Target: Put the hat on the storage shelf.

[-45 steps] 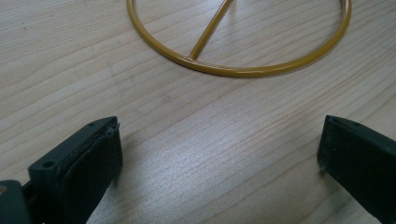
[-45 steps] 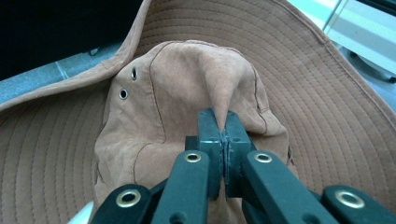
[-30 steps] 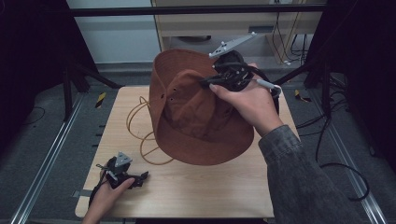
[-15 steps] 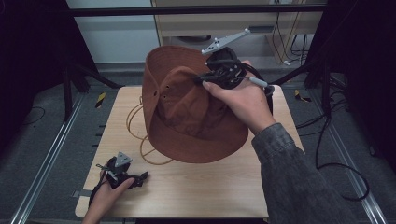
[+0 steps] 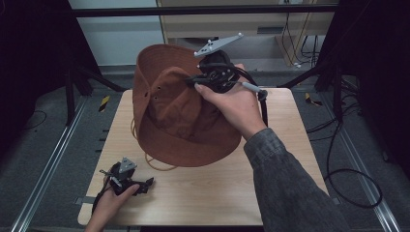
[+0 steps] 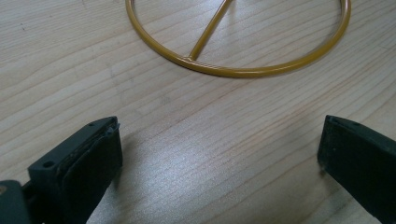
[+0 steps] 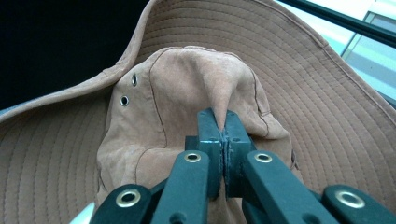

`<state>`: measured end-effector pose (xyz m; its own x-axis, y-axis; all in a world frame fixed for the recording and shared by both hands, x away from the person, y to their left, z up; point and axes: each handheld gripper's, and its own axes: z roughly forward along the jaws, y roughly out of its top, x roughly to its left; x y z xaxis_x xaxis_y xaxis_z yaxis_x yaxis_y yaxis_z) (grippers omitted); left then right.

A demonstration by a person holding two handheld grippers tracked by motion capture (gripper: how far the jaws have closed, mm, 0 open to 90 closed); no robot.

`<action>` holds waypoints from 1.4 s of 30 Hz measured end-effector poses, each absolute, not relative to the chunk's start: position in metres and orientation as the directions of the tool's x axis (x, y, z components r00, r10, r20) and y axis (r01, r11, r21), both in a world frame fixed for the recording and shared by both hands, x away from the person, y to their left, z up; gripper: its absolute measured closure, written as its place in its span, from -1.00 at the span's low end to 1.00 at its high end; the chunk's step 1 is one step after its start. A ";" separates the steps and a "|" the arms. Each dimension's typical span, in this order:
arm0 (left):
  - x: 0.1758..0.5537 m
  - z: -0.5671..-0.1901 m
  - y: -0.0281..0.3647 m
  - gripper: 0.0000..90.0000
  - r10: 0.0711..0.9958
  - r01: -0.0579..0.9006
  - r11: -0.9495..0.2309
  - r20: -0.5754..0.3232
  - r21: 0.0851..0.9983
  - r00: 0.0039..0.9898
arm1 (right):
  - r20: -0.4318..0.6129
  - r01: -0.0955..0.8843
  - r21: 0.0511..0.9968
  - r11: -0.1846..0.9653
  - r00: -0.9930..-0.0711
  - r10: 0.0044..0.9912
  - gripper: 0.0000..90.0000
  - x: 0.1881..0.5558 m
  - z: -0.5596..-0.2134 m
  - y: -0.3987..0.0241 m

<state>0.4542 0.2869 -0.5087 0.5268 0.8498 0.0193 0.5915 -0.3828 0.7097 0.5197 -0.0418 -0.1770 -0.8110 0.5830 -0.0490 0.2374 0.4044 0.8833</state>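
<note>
Since the frame a second ago, you have tipped the brown suede wide-brimmed hat further up on its edge and drawn it a little toward the left of the table, while your left hand has kept its place.

At the left, your left gripper rests low on the pale wooden table near its front corner, jaws spread wide with nothing between them. The left gripper view shows bare wood there and, just beyond, the mustard-yellow wire ring stand lying flat.

Toward the middle, that stand peeks out from under the hat's lower brim in the high view. The hat is tilted, its lower brim near or on the table and its crown turned up toward you.

At the right, your right gripper is clenched on a pinched fold of the crown, so the hat hangs from that pleat ahead of the jaws, brim fanning out behind.

By the look of it you are mid-carry, bringing the hat toward the stand. The next move calls for centring the crown over the ring, lowering it level, and letting go only when the hat sits settled.
</note>
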 end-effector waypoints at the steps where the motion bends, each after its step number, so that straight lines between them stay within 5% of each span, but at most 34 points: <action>1: 0.454 -0.508 0.287 -1.00 0.849 0.592 -0.387 0.022 0.707 0.529 | -0.044 0.238 0.886 0.398 -0.812 0.583 0.98 0.520 -0.177 -0.040; 42: 0.455 -0.508 0.287 -1.00 0.846 0.592 -0.391 0.022 0.705 0.533 | -0.042 0.237 0.881 0.409 -0.822 0.568 0.98 0.546 -0.183 0.036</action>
